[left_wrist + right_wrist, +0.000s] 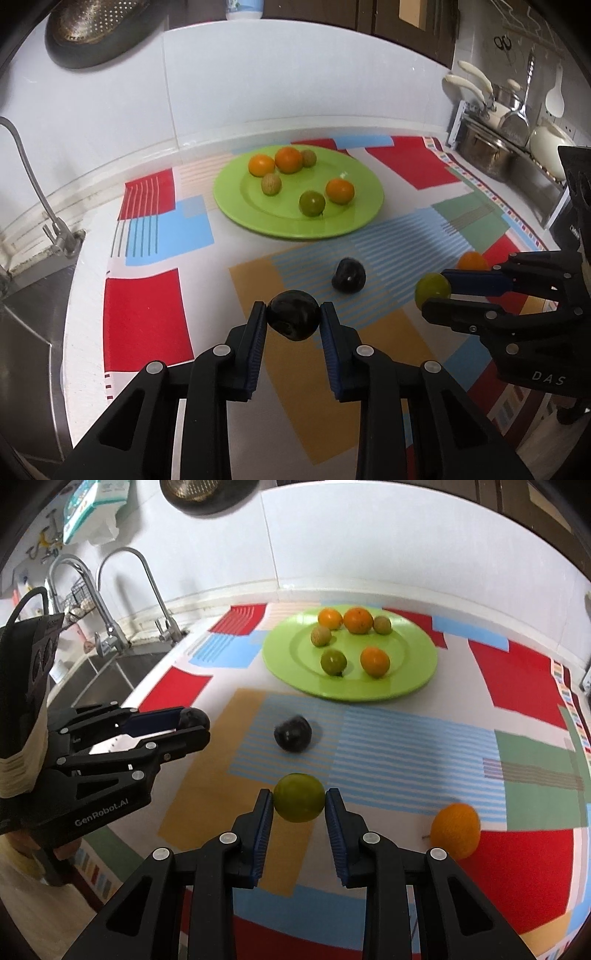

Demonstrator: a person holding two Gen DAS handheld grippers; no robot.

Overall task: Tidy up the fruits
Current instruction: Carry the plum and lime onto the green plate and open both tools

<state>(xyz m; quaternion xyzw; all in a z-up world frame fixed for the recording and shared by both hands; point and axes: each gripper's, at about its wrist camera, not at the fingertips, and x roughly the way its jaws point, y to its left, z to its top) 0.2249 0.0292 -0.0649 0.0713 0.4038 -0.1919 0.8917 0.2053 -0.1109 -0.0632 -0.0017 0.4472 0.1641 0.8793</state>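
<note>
left gripper (293, 314): clamped on dark plum (293, 319)
right gripper (434, 299): pinching green fruit (431, 289)
plate (236, 206): six fruits

Lime-green plate (364, 218) with orange and green fruits, glossy black plum (293, 319), yellow-green fruit (299, 802), black grippers with blue pads (258, 354), tablecloth (144, 317) of red, blue, ochre, green blocks and stripes.
</note>
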